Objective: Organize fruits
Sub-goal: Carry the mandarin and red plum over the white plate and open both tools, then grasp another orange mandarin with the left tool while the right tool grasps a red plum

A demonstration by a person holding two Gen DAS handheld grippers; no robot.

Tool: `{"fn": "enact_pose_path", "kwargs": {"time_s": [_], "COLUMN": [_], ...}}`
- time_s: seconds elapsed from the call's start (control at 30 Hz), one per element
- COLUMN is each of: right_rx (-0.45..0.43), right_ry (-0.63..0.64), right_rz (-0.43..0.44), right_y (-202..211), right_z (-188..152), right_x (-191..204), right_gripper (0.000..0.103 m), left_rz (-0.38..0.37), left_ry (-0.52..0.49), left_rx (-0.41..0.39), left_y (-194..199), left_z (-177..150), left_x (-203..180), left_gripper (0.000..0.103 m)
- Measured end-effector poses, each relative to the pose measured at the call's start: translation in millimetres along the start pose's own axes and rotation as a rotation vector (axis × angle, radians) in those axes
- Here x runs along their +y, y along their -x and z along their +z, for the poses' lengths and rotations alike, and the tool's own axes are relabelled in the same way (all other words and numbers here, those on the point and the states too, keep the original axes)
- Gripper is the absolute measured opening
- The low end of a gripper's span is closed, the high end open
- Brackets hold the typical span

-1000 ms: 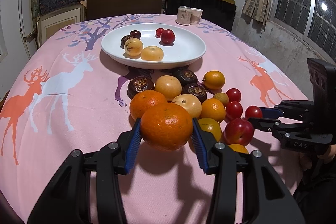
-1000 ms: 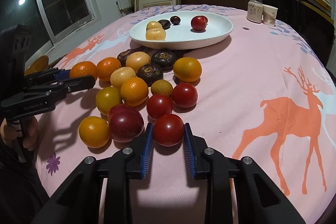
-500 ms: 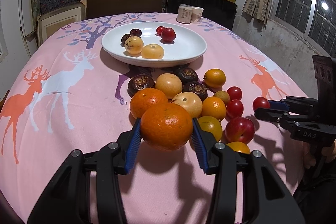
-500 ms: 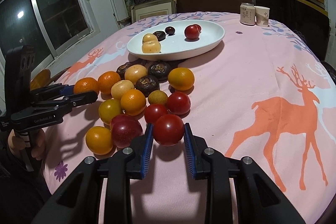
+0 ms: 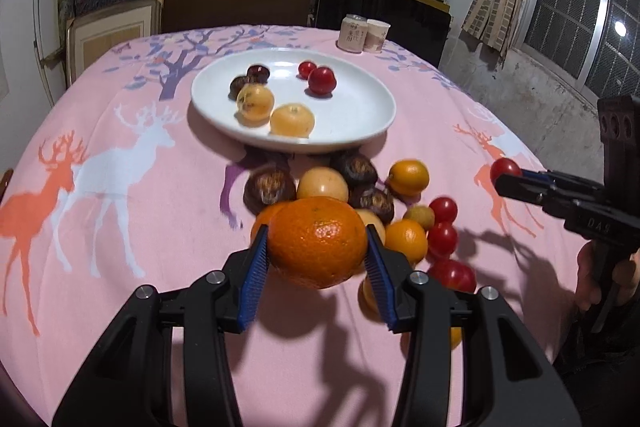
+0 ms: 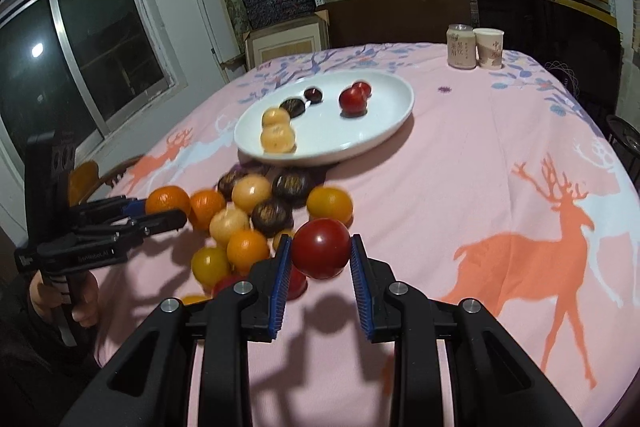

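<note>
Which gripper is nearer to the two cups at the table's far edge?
Right. The right gripper, holding a red fruit, sits on the cups' side; the left gripper, holding an orange, is across the pile.

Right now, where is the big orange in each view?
Left wrist: centre, clamped in the left hand-held gripper, the orange.
Right wrist: far left, the orange in that gripper.
Shared landmark: white plate.

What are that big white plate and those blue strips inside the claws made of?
The white plate looks like glazed ceramic, maybe melamine: smooth, glossy, with soft reflections. The blue pads look like ribbed rubber or soft plastic, matte with fine ridges; they sit on black, seemingly hard plastic fingers.
</note>
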State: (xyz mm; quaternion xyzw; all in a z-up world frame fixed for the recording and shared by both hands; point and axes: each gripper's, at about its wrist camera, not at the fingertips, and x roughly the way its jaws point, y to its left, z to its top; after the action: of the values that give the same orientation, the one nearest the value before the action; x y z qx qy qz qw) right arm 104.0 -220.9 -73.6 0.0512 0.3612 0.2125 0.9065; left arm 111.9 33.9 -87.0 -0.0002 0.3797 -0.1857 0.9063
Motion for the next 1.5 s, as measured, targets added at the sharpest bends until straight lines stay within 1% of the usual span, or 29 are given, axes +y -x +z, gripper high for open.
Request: {"fn": "enact_pose_path", "kwargs": {"time_s": [0.13, 0.23, 0.33, 0.4, 0.57, 0.67, 0.73, 0.77, 0.8, 0.83, 0.87, 0.9, 1.03, 1.1, 1.2, 1.33, 1.4, 1.5], "right_rx": [-0.027, -0.032, -0.022, -0.015, 0.053, 0.074, 0.078, 0.074, 0.060, 0.030, 0.008, 0.000, -0.032, -0.037, -0.035, 0.005, 0.013, 0.000], "right_ry": [-0.006, -0.030, -0.068, -0.081, -0.096, -0.075, -0.070, -0.071, -0.072, -0.075, -0.084, -0.099, -0.156, -0.149, -0.162, -0.186, -0.180, -0.164], "right_rz": [0.014, 0.019, 0.033, 0.028, 0.005, -0.016, -0.022, -0.023, -0.033, -0.044, -0.038, -0.026, 0.016, 0.012, 0.014, 0.003, -0.007, -0.013], "right_y": [-2, -15, -40, -57, -114, -136, -143, -143, -140, -135, -128, -124, -103, -91, -74, -62, -55, -46], "right_z": [34, 61, 88, 101, 119, 119, 117, 116, 115, 114, 114, 114, 107, 97, 76, 40, 26, 14], "right_x": [-4, -13, -27, -34, -45, -43, -44, -45, -46, -47, -50, -53, -62, -61, -63, -68, -65, -59], "right_gripper": [0.029, 0.029, 0.029, 0.029, 0.029, 0.029, 0.031, 0.044, 0.054, 0.063, 0.063, 0.063, 0.063, 0.063, 0.064, 0.065, 0.065, 0.065], "left_rz": [-0.002, -0.014, -0.014, -0.005, -0.004, 0.008, 0.011, 0.011, -0.001, -0.003, 0.005, 0.009, -0.012, -0.014, -0.007, 0.041, 0.062, 0.087], "left_ry": [-0.023, -0.044, -0.064, -0.071, -0.058, -0.078, -0.093, -0.091, -0.082, -0.076, -0.071, -0.069, -0.047, -0.052, -0.070, -0.097, -0.083, -0.050], "left_rx": [-0.016, -0.018, -0.005, 0.022, 0.101, 0.121, 0.116, 0.118, 0.111, 0.094, 0.063, 0.042, -0.005, -0.011, -0.020, 0.002, 0.026, 0.052], "left_y": [-7, -25, -53, -79, -130, -144, -146, -146, -142, -137, -129, -122, -90, -73, -46, -17, -7, -4], "left_z": [34, 64, 89, 101, 111, 110, 108, 108, 109, 110, 111, 111, 107, 98, 75, 36, 16, -3], "left_x": [-8, -19, -30, -34, -33, -34, -35, -35, -34, -33, -32, -31, -26, -24, -20, -9, 2, 16], "left_gripper": [0.045, 0.045, 0.045, 0.045, 0.045, 0.045, 0.046, 0.047, 0.056, 0.061, 0.069, 0.071, 0.071, 0.071, 0.071, 0.071, 0.071, 0.071]}}
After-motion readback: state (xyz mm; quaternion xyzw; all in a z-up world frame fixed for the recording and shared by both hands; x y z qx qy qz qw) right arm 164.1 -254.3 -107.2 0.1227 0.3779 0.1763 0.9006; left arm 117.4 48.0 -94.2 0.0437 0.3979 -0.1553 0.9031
